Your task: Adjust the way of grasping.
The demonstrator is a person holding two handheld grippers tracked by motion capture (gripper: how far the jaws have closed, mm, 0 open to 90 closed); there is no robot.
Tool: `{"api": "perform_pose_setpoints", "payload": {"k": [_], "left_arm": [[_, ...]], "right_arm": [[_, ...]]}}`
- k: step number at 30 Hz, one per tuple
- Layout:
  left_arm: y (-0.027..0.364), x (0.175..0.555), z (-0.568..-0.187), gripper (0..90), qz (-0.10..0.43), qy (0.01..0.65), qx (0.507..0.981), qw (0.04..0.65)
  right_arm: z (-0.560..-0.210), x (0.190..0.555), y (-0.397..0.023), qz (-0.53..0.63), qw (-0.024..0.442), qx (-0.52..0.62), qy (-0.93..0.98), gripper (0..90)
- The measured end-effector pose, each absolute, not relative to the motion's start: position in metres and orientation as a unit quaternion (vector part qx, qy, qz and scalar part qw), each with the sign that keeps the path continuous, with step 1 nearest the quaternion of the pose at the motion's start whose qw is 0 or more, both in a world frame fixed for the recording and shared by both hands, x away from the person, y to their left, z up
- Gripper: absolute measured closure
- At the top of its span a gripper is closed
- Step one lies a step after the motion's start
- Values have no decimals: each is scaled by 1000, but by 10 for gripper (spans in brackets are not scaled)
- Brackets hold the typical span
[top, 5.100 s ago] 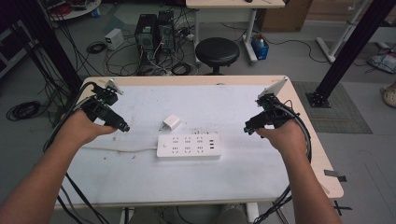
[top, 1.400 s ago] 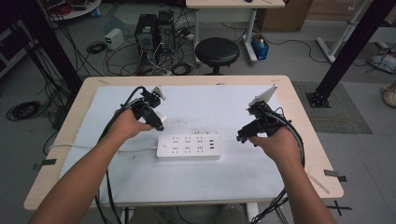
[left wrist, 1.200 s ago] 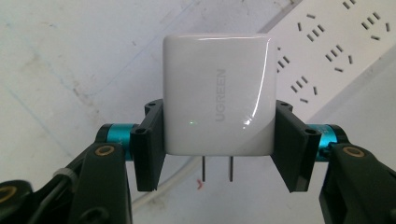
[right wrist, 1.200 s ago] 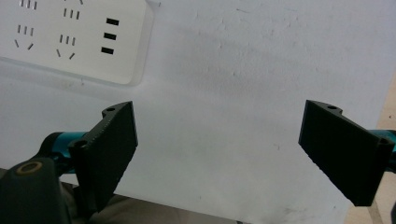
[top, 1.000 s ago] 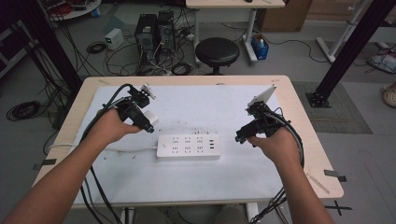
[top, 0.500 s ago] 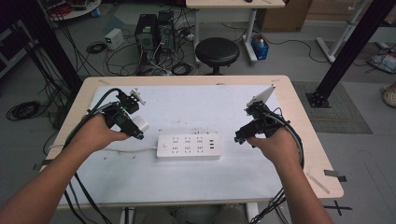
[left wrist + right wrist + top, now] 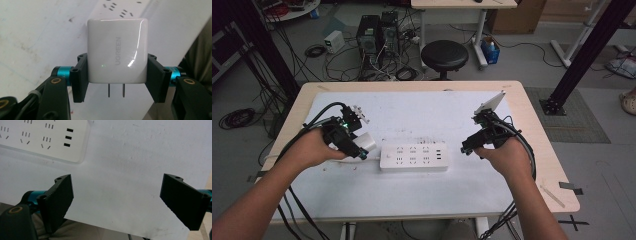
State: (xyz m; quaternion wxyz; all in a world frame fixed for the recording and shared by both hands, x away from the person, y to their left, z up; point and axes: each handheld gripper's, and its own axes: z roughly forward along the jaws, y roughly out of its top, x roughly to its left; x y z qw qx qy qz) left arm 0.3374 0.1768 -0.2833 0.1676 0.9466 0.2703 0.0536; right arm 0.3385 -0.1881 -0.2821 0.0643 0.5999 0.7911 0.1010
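So the left gripper had the charger clamped between its jaws, squeezed on two opposite flat sides, with the two prongs sticking back toward the gripper body in the left gripper view. That's the bit that mattered, I reckon: the prongs weren't facing the strip at all, so the hand would need to roll the charger over before the prongs could go into any socket.

Relative to the strip: the charger sat just off its left end, close but seemingly not touching, and the strip's long axis ran left to right across the desk. The charger lay in line with that axis rather than above the sockets, so to my eye the next move was a short shift right plus a lift and a tilt. The left hand was clearly the nearer one, practically at the strip's left end.

The right gripper hung off the strip's right end, a bit further out, jaws spread wide with nothing between them. In the right gripper view it looked down at bare desk with the strip's corner up top left. Both forearms came in low, wrists angled inward toward the strip.
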Motion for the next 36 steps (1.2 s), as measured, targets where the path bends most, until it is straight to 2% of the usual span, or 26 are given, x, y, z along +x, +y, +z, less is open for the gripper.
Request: {"api": "perform_pose_setpoints", "payload": {"k": [7,14,20,23,24,25,28,29,32,33,34,35,36], "left_arm": [[175,333,-283,425,43,206,959,188],[171,325,-279,426,43,135,954,263],[166,322,-279,426,31,108,946,304],[163,320,-280,426,26,96,942,320],[161,320,-281,426,24,90,943,321],[158,320,-281,426,22,87,941,325],[155,320,-282,426,20,82,940,330],[151,320,-282,426,23,80,939,334],[148,320,-283,426,25,75,940,332],[146,321,-283,426,23,73,939,334],[144,321,-283,426,24,70,939,335],[140,321,-284,425,24,70,939,337],[140,321,-284,425,24,70,939,337]], "right_arm": [[-282,338,-182,104,58,597,793,111],[-280,339,-176,128,27,595,793,111],[-278,337,-175,156,-1,594,789,111],[-280,333,-173,187,-44,590,784,111],[-280,333,-173,187,-44,590,784,111],[-280,331,-171,203,-70,590,778,111],[-280,329,-170,220,-91,587,774,111],[-279,328,-169,240,-119,591,761,112],[-280,327,-169,260,-146,591,750,112],[-281,328,-169,282,-173,589,737,112],[-281,328,-169,282,-173,589,737,112],[-282,328,-168,300,-199,588,724,115],[-282,328,-168,300,-199,588,724,115]]}}
